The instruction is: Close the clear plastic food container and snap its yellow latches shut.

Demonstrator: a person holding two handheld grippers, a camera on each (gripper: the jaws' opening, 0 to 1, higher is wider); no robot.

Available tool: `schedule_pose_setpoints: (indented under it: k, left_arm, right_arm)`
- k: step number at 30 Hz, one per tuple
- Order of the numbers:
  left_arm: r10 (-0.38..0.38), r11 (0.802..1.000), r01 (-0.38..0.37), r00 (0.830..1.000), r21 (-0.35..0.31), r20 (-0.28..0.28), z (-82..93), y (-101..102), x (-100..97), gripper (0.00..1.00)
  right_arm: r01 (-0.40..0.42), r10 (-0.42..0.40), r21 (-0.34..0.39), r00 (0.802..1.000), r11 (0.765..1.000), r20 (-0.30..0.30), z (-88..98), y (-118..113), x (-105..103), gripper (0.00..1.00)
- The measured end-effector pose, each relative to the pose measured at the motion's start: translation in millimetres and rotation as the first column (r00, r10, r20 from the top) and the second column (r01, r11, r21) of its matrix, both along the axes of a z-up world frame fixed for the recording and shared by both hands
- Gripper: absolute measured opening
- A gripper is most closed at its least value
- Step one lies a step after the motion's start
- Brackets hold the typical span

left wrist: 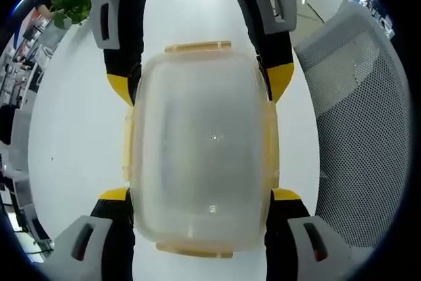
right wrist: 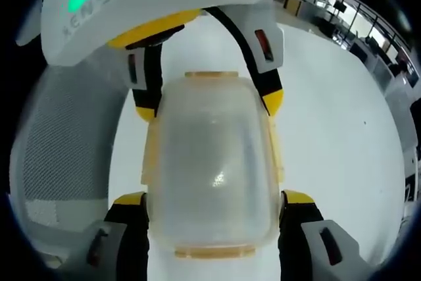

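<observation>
Clear plastic food container (left wrist: 200, 149) with pale yellow latches (left wrist: 197, 47) sits lidded on the white desk (left wrist: 72, 136). Left gripper (left wrist: 200, 195) fingers (left wrist: 113, 197) spread wide, flanking its 6 o'clock end; right gripper (right wrist: 215, 201) fingers (right wrist: 129, 201) likewise at the opposite end. A grey mesh chair (left wrist: 362, 129) stands at 3 o'clock in the left gripper view.

Cloudy clear container (left wrist: 200, 156) with pale yellow latches (left wrist: 197, 47) sits on a plain white table (left wrist: 72, 116). Beside the container, both grippers show black jaws tipped in bright yellow, their housings grey-white. A grey mesh chair (left wrist: 358, 123) stands nearby, green plant (left wrist: 71, 1) beyond.
</observation>
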State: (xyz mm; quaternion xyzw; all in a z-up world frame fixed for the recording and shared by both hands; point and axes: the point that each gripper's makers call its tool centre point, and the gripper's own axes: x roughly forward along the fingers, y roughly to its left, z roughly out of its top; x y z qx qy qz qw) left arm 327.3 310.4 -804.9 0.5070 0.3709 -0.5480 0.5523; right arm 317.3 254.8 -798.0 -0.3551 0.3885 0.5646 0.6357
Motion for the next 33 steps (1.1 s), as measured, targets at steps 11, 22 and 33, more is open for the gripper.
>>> schedule_pose_setpoints:
  k: [11,22,33]
  left_arm:
    - [0.003,1.000,-0.003,1.000,-0.002,0.008,0.7,-1.0,0.6,0.82]
    - [0.004,1.000,-0.004,1.000,-0.014,0.008,0.6,-2.1,1.4,0.82]
    - [0.005,1.000,-0.005,1.000,0.000,0.010,-1.3,12.6,-0.4,0.82]
  right_arm:
    - [0.010,-0.010,0.003,1.000,1.000,0.010,-0.2,-0.1,0.7,0.82]
    - [0.015,-0.015,-0.003,1.000,1.000,0.013,-0.9,-0.3,1.7,0.83]
    - [0.008,-0.008,-0.005,1.000,1.000,0.014,-1.9,14.7,-1.3,0.83]
